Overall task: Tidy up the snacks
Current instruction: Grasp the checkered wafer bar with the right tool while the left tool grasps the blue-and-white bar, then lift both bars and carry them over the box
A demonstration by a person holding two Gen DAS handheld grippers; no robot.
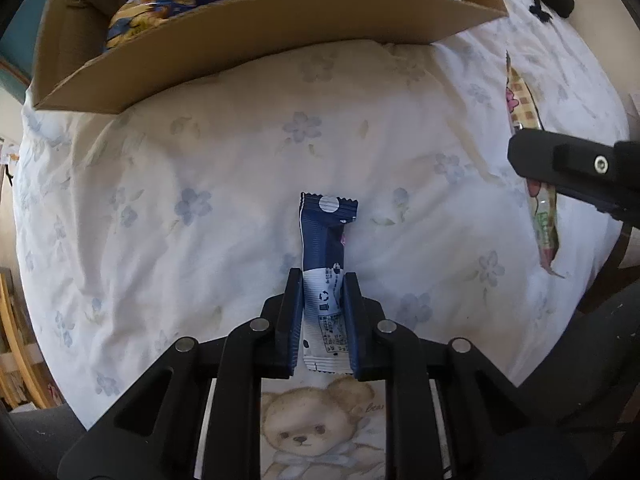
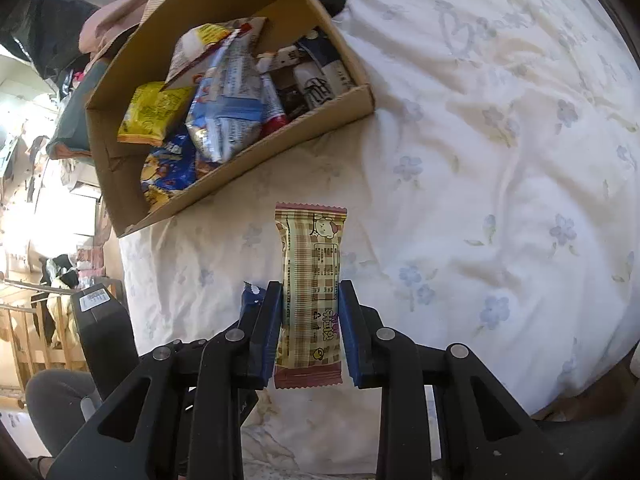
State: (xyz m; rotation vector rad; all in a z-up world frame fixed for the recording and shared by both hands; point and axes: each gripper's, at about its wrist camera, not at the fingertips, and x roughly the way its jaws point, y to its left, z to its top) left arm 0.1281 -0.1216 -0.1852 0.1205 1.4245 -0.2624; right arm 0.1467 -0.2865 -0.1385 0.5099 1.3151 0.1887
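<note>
White bedding (image 1: 224, 152) with pale blue flowers fills most of both views, and it is wrinkled; a teddy bear print (image 1: 316, 424) shows at the bottom centre of the left wrist view. Next in size is the open cardboard box (image 2: 224, 176), which lies on the bedding in the upper left of the right wrist view and across the top of the left wrist view. Inside it several snack bags (image 2: 228, 100) are piled, among them a yellow one, a blue and silver one and some dark ones.

Lower centre of the left wrist view, the left gripper (image 1: 323, 280) is clenched on a blue and white snack bar (image 1: 325, 264). Its blue pads press on the white end, and the dark blue end reaches out over the bedding.

Lower centre of the right wrist view, the right gripper (image 2: 310, 292) is grasping a beige checked snack bar (image 2: 310, 276) with pink crimped ends, held by its lower half. This bar also appears at the right edge of the left wrist view, held clear of the bedding.
</note>
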